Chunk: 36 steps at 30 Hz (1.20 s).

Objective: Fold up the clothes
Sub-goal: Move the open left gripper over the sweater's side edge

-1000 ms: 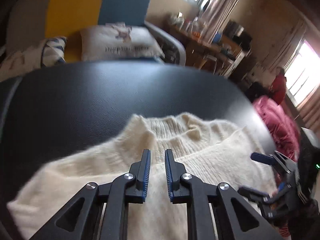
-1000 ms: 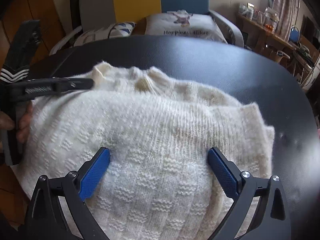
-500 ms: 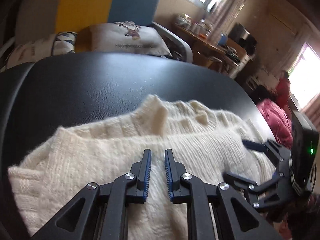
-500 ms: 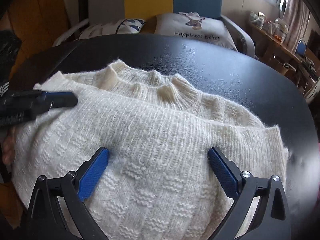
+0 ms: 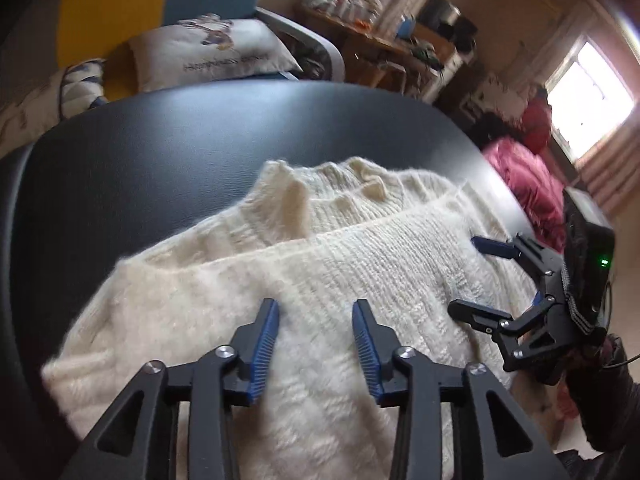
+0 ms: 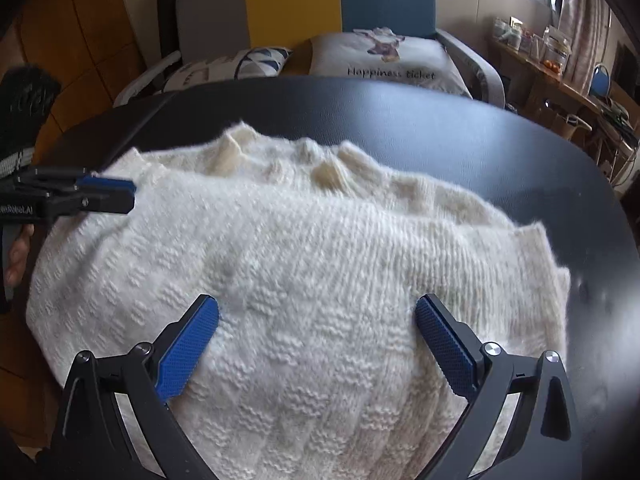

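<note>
A cream knit sweater lies folded on the round black table, collar toward the far side. My left gripper hovers open over the sweater's near left part with nothing between its fingers. Over the sweater's right edge, my right gripper also stands open. In the right wrist view the sweater fills the middle. There the right gripper is spread wide above the knit, with nothing held. The left gripper enters from the left at the sweater's shoulder, a hand behind it.
Behind the table stands a grey, yellow and blue armchair with a printed pillow and a patterned cushion. A cluttered wooden desk lines the far wall. Red bedding lies beyond the table's right edge.
My left gripper's fingers have spread apart from nearly shut to open. The right gripper has stayed wide open over the sweater. Both views have shifted slightly.
</note>
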Tool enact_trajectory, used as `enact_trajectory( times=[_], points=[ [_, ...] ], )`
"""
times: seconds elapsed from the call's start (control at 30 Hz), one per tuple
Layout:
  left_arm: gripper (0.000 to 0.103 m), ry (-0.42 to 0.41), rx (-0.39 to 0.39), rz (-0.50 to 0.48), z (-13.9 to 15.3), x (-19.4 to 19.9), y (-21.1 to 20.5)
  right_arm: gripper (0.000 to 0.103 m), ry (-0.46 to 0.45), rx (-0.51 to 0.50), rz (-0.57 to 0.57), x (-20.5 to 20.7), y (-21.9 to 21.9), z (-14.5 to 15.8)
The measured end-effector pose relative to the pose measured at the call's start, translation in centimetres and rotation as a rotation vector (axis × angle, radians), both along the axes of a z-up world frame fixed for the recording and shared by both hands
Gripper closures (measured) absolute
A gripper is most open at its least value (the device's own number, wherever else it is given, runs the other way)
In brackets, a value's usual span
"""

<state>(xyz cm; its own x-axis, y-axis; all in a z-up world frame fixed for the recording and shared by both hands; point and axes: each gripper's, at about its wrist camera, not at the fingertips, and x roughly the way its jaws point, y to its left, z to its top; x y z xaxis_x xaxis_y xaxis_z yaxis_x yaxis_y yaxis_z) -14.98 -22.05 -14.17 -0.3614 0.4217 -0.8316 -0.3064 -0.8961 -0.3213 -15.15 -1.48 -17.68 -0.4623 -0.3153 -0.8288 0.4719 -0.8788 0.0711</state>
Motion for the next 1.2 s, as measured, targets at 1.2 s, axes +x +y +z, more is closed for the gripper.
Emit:
enact_trajectory(
  times=[1.2],
  points=[
    [0.082, 0.166, 0.015, 0.292, 1.3, 3.6, -2.3, 0.013, 0.06, -0.04, 0.109, -0.5, -5.0, 1.8]
  ],
)
